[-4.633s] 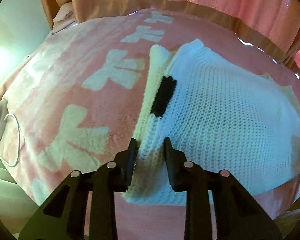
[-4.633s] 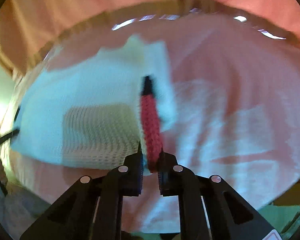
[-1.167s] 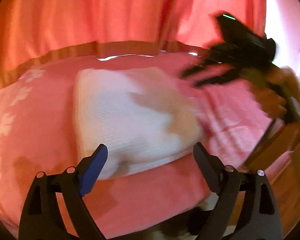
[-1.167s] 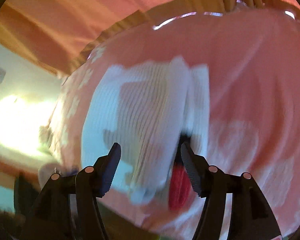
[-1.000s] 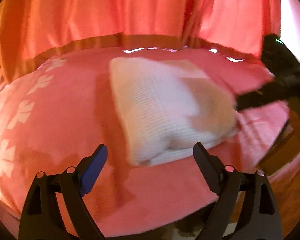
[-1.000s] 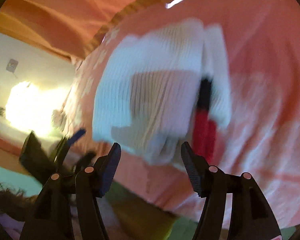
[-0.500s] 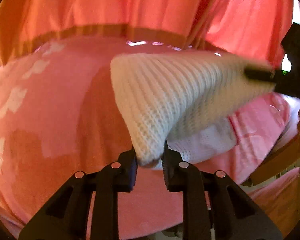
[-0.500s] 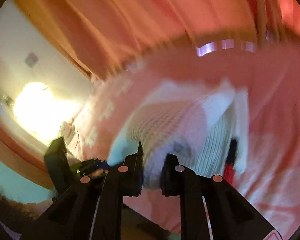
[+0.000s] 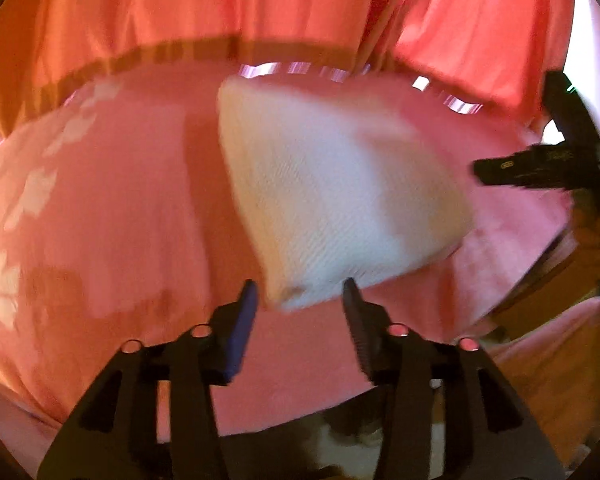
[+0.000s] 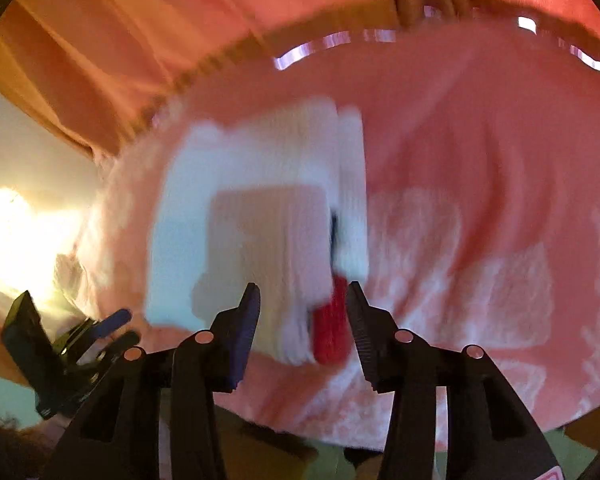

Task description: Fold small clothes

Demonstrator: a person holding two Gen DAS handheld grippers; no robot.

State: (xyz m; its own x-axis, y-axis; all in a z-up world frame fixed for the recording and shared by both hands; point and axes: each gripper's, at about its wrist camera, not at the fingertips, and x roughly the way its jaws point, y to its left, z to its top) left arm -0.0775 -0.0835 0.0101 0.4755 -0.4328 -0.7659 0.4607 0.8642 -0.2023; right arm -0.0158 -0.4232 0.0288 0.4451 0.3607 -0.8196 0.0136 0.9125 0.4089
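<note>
A folded white knit garment lies on the pink cloth-covered table. My left gripper is open, its jaws apart just in front of the garment's near corner, not holding it. In the right wrist view the same garment shows a red trim at its near edge. My right gripper is open, jaws to either side of that near edge, holding nothing. The right gripper also shows at the far right of the left wrist view, and the left gripper at the lower left of the right wrist view.
A pink curtain hangs behind the table. The pink cloth has white patterns at the left. The table's far edge glints. A bright lamp glare is at the left.
Half a second ago both grippers were shut on the garment and holding it lifted. Now both are open and the garment lies folded on the cloth.
</note>
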